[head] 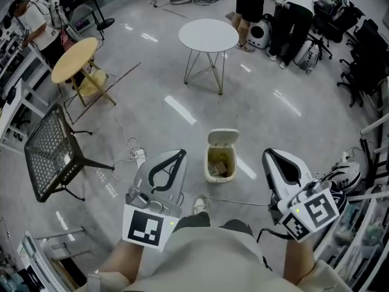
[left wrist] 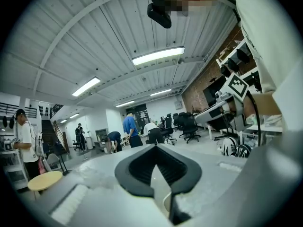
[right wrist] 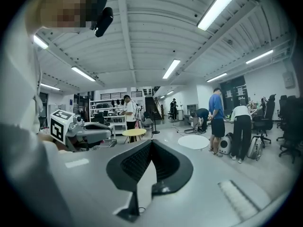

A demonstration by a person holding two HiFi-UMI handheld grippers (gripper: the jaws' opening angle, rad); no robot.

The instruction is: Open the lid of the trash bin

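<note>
A small cream trash bin [head: 213, 174] stands on the grey floor straight ahead of me, with its lid [head: 223, 137] tipped up at the back and rubbish showing inside. My left gripper [head: 180, 154] is held up to the bin's left, jaws shut on nothing. To the bin's right, my right gripper [head: 269, 155] is likewise shut and empty. Neither touches the bin. Both gripper views look out across the room, over the left gripper [left wrist: 155, 146] and the right gripper [right wrist: 150, 143], and the bin is hidden from them.
A white round table [head: 208, 35] stands beyond the bin, with a wooden round table [head: 74, 59] and a tipped black mesh chair [head: 51, 154] to the left. A cable [head: 135, 154] trails over the floor near the bin. People [head: 292, 17] and office chairs [head: 364, 59] fill the far right.
</note>
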